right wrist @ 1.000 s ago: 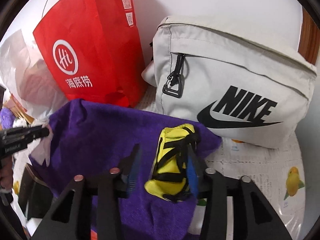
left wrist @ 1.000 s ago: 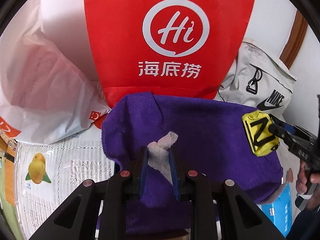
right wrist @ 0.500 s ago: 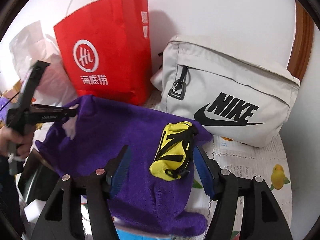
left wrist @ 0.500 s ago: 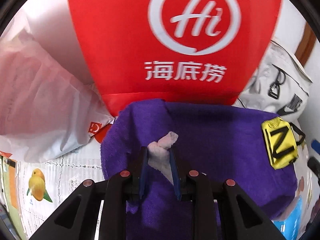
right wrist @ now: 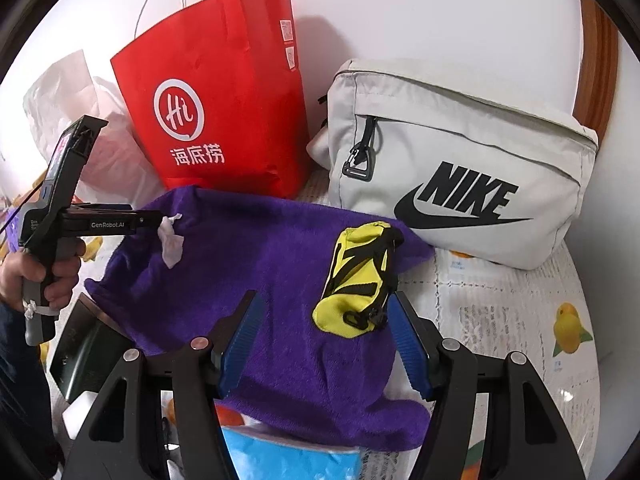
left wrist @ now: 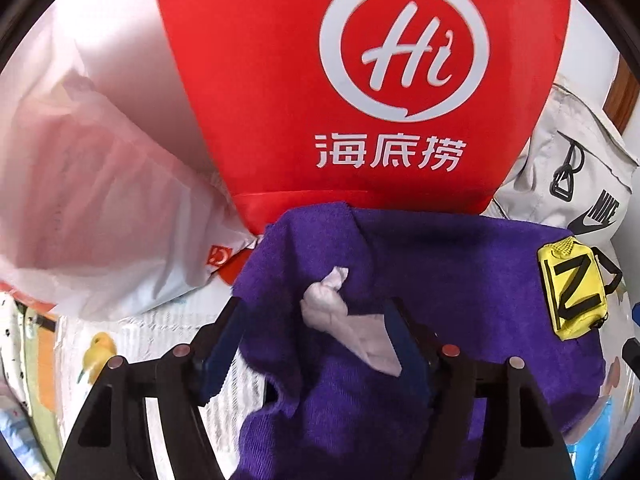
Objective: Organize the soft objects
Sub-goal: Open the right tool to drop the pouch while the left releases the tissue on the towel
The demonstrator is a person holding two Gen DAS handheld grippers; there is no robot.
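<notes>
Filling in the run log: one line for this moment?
left gripper: opening, white cloth between jaws | right gripper: open by yellow pouch | both on purple towel

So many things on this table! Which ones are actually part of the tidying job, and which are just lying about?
Part of the job:
- purple towel
- white knotted cloth, lying on the towel between the opening left gripper
- yellow pouch, on the towel by the open right gripper

Just lying about:
- red paper bag
- grey Nike bag
- white plastic bag
- fruit-print tablecloth

A fruit-print tablecloth point(right wrist: 520, 320) carries a purple towel point(right wrist: 260, 272), red bag point(right wrist: 224, 92) and grey pouch point(right wrist: 460, 152).
</notes>
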